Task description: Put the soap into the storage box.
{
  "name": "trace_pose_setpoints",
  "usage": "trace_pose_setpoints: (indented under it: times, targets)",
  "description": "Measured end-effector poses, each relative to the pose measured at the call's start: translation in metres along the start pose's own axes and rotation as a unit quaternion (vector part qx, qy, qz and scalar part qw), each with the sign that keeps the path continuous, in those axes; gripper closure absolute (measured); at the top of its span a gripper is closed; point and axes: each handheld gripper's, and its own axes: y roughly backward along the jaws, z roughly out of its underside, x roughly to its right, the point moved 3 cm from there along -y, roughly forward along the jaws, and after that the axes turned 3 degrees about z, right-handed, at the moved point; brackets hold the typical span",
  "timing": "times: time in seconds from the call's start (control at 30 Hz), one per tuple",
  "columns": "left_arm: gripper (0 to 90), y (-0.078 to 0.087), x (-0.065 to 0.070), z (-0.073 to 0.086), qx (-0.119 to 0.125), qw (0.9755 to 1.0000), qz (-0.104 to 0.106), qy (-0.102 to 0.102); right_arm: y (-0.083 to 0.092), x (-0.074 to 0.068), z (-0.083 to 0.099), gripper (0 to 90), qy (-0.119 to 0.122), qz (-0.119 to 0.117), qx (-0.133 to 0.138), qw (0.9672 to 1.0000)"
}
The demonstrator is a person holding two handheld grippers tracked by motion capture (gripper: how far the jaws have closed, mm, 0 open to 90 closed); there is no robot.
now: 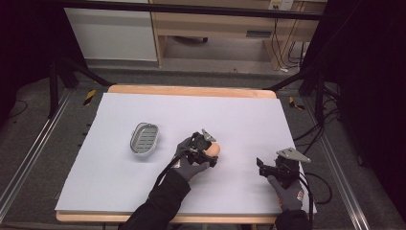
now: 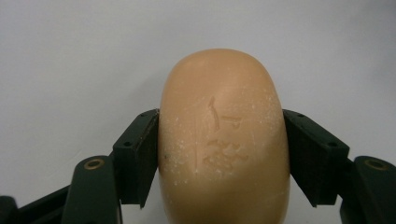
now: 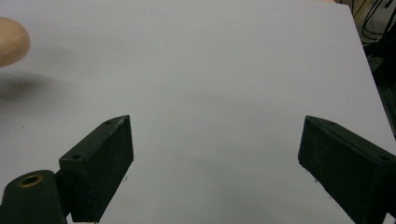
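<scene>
The left tool (image 2: 223, 154) grips a smooth, rounded tan bar of soap (image 2: 223, 140) between its two black jaws; faint marks are stamped in its face. It is near the middle of the pale matte surface (image 1: 239, 115). The right tool (image 3: 215, 158) is wide open. A grey oval slotted soap dish (image 1: 144, 137) lies to the left.

White sheet (image 1: 239, 110) on wooden table (image 1: 191, 90) lies under the right gripper (image 3: 215, 135) fingers (image 3: 100, 163). Cabinet (image 1: 215, 21) and cables (image 1: 277, 43) sit far beyond them.
</scene>
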Motion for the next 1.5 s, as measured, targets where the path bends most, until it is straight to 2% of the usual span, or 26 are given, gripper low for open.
trace_pose_setpoints:
  times: [0.23,0.67,0.97,1.2,1.27,1.37,1.5]
  targets:
    - [31.8,0.017,-0.006,0.003,0.015,0.9999,-0.003,0.003,0.000,0.000,0.000,10.3,0.000,0.000,0.001,1.0000]
    - [31.9,0.044,-0.021,0.010,0.026,0.9994,-0.020,0.009,0.000,-0.001,0.000,10.3,0.000,0.002,0.001,1.0000]
    - [31.9,0.061,-0.033,0.016,0.038,0.9987,-0.022,0.025,0.000,-0.003,0.000,10.3,0.001,0.000,0.000,1.0000]
    - [31.9,0.075,-0.044,0.020,0.046,0.9981,-0.031,0.028,0.000,-0.003,0.000,10.3,0.002,0.001,-0.001,1.0000]
    - [31.9,0.077,-0.048,0.021,0.057,0.9975,-0.030,0.029,0.000,-0.003,0.000,10.3,0.002,0.002,-0.001,1.0000]
    - [32.0,0.083,-0.052,0.023,0.059,0.9967,-0.036,0.043,0.000,-0.003,0.000,10.3,0.002,0.002,-0.001,1.0000]
    - [32.0,0.090,-0.057,0.024,0.059,0.9963,-0.042,0.047,-0.001,-0.004,0.000,10.3,0.005,0.000,-0.001,1.0000]
